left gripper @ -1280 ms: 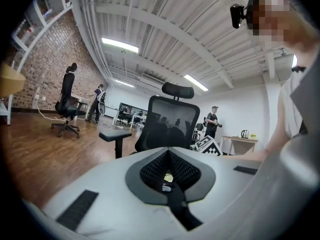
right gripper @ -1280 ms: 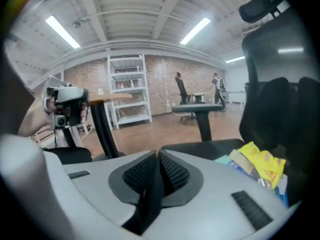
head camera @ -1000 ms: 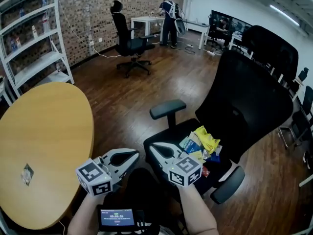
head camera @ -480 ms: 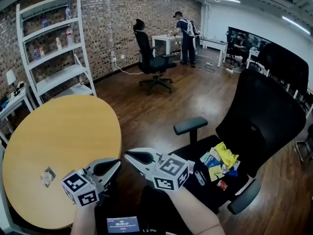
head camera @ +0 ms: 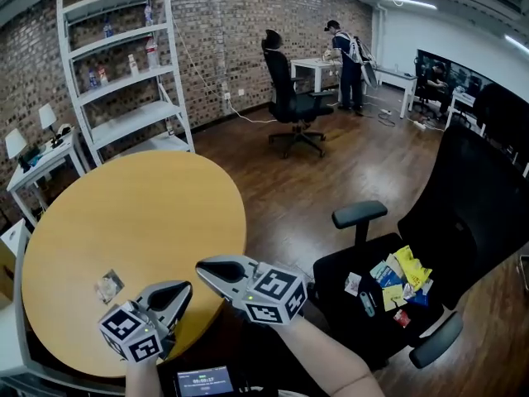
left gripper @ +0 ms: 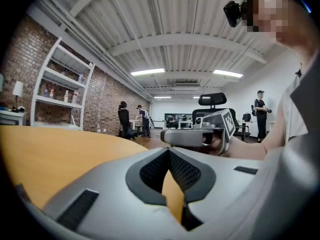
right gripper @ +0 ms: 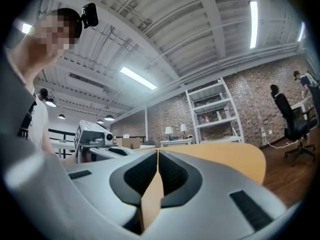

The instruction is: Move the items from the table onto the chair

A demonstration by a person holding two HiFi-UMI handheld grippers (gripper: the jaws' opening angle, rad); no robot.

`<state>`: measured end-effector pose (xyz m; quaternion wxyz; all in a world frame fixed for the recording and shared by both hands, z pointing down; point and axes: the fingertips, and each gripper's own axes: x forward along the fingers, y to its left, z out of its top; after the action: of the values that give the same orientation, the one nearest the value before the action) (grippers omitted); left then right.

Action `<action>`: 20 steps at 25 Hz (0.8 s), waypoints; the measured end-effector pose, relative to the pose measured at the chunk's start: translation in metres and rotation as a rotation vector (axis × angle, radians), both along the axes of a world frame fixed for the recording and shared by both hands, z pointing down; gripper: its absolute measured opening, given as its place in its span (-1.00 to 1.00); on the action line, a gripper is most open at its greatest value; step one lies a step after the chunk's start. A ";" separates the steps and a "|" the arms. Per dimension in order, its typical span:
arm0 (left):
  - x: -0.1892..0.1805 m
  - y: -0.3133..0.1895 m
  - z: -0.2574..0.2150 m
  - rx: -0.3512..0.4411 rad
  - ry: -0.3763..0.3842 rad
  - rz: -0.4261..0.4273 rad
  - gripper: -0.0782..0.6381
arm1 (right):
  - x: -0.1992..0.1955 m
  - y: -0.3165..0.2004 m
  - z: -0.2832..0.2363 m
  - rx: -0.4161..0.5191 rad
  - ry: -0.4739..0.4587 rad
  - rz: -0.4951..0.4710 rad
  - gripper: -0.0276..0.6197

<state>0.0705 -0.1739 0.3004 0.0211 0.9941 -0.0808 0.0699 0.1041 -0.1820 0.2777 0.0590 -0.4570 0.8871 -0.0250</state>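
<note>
One small packet (head camera: 107, 285) lies on the round table (head camera: 124, 213) near its front edge, close to the left gripper (head camera: 176, 289). The other packets (head camera: 395, 275) are piled on the chair (head camera: 335, 273). The left gripper and right gripper (head camera: 208, 265) both have their jaws together on nothing, probably between trips. Bare floor (head camera: 289, 197) separates table edge and chair, giving a clear swing across.

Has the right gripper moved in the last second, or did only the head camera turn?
Yes. The right gripper, shut and empty, has swung left, from over the seat of the office chair to the edge of the round wooden table.
</note>
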 end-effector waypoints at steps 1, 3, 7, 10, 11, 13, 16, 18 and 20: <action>-0.013 -0.005 0.002 -0.003 -0.001 -0.026 -0.75 | -0.012 -0.004 0.000 0.001 0.002 -0.022 -0.87; -0.039 -0.014 0.004 -0.008 0.003 -0.083 -0.75 | -0.037 -0.012 0.001 0.000 0.008 -0.068 -0.87; -0.088 -0.031 0.006 -0.017 0.011 -0.190 -0.75 | -0.081 -0.025 0.004 -0.003 0.036 -0.145 -0.87; -0.117 -0.041 0.008 -0.025 0.015 -0.250 -0.75 | -0.105 -0.034 0.005 -0.003 0.041 -0.186 -0.87; -0.126 -0.044 0.008 -0.026 0.013 -0.268 -0.75 | -0.113 -0.036 0.004 -0.004 0.040 -0.199 -0.87; -0.143 -0.048 0.010 -0.023 0.011 -0.304 -0.75 | -0.127 -0.042 0.006 -0.005 0.038 -0.226 -0.87; -0.164 -0.053 0.015 -0.006 0.012 -0.360 -0.75 | -0.147 -0.049 0.011 0.004 0.049 -0.271 -0.87; -0.173 -0.052 0.017 0.014 0.027 -0.374 -0.75 | -0.156 -0.050 0.014 0.013 0.064 -0.285 -0.87; -0.180 -0.048 0.012 0.035 0.048 -0.366 -0.75 | -0.166 -0.050 0.010 0.021 0.064 -0.289 -0.87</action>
<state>-0.1098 -0.2223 0.3128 0.0179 0.9644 -0.2609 0.0399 -0.0623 -0.2322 0.2876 0.0309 -0.3247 0.9453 -0.0093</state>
